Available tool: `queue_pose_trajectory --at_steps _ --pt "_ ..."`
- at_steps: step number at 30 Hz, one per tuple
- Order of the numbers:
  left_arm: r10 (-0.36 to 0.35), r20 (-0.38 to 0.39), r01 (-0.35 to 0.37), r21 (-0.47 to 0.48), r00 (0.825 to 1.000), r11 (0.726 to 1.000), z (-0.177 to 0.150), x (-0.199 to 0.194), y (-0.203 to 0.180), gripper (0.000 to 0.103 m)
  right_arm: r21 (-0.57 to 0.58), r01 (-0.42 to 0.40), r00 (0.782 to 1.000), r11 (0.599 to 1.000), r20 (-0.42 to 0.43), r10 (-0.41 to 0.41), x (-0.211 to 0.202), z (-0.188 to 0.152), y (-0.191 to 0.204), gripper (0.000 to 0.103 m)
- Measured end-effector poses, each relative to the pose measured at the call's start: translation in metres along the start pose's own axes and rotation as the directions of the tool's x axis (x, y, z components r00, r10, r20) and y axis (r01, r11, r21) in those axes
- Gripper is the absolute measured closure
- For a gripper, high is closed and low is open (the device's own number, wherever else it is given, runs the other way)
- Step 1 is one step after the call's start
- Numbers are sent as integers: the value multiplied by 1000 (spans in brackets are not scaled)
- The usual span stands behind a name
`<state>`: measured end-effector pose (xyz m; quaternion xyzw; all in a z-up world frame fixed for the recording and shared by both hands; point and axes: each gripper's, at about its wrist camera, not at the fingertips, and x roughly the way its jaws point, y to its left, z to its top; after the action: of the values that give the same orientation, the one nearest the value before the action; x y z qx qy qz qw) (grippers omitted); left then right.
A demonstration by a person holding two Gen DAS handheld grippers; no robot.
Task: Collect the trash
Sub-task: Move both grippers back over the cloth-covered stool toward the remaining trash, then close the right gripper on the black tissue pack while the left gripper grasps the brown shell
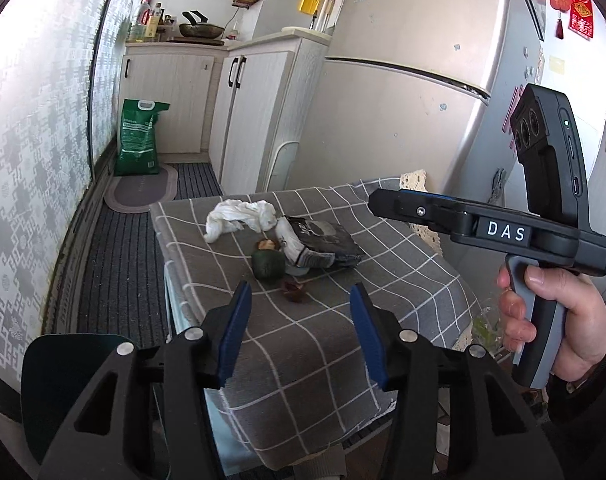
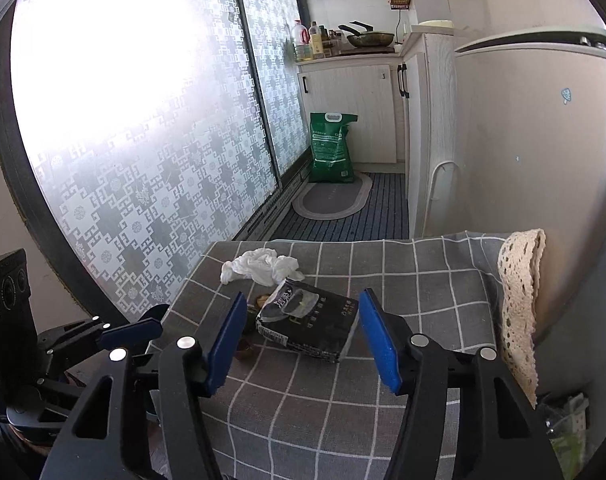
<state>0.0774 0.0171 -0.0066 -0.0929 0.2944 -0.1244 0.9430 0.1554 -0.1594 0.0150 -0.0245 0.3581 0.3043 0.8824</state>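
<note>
Both your claws are released and hold nothing: the right gripper hangs just short of the black packet, the left gripper nearer the front edge of the table. The packet lies mid-table, toward the far edge; it looks light and crushable, so pinch its long sides. The crumpled tissue behind it, near the far left corner, looks soft.
</note>
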Motion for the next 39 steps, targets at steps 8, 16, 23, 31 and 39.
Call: queue_pose_trajectory --at_steps 8,16,23,31,39 --pt "80 -89 -80 9 993 997 -4 39 -14 57 23 -12 999 1000 -31 13 0 -15 -14 48" --pt "167 -111 -162 50 980 985 -1 61 -22 61 97 -28 999 995 -28 31 -5 -23 -35 49" --pt "216 -113 -210 62 970 976 4 71 -22 69 130 -53 997 990 -48 60 1 -30 -37 53" --pt "212 -112 -206 61 971 977 6 71 -17 81 129 -78 994 989 -69 87 14 -35 -24 50" --pt "167 -73 -162 65 983 985 8 49 -15 81 137 -51 996 989 -64 61 27 -36 -13 30"
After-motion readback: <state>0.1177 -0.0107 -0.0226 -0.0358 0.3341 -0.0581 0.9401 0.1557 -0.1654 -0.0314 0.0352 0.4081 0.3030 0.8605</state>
